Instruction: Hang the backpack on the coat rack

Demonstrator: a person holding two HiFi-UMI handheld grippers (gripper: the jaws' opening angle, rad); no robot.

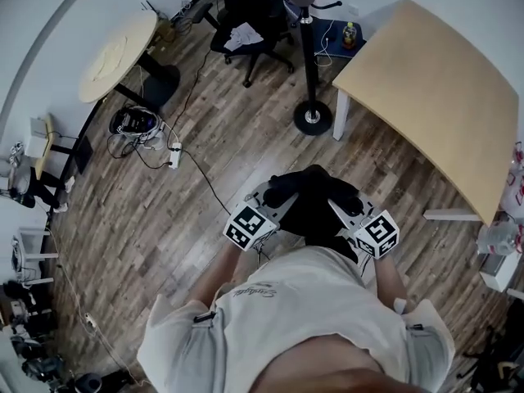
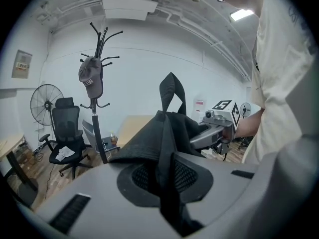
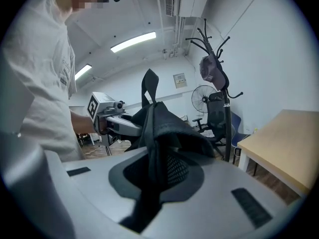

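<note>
Head view: backpack (image 1: 315, 207) is pinched by left gripper (image 2: 167, 183) and right gripper (image 3: 158, 176) (thin folds). Slippage is risked before the coat rack (image 1: 309, 64) beyond the fingers.

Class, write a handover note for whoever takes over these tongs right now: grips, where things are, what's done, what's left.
Left tongs: shut on the backpack.
Right tongs: shut on it too.
Backpack hangs between them above the floor, top loop upright.
Coat rack stands ahead beside the wooden table, a grey item on it.
Done: backpack lifted.
Left: hook loop over a free arm, release.
</note>
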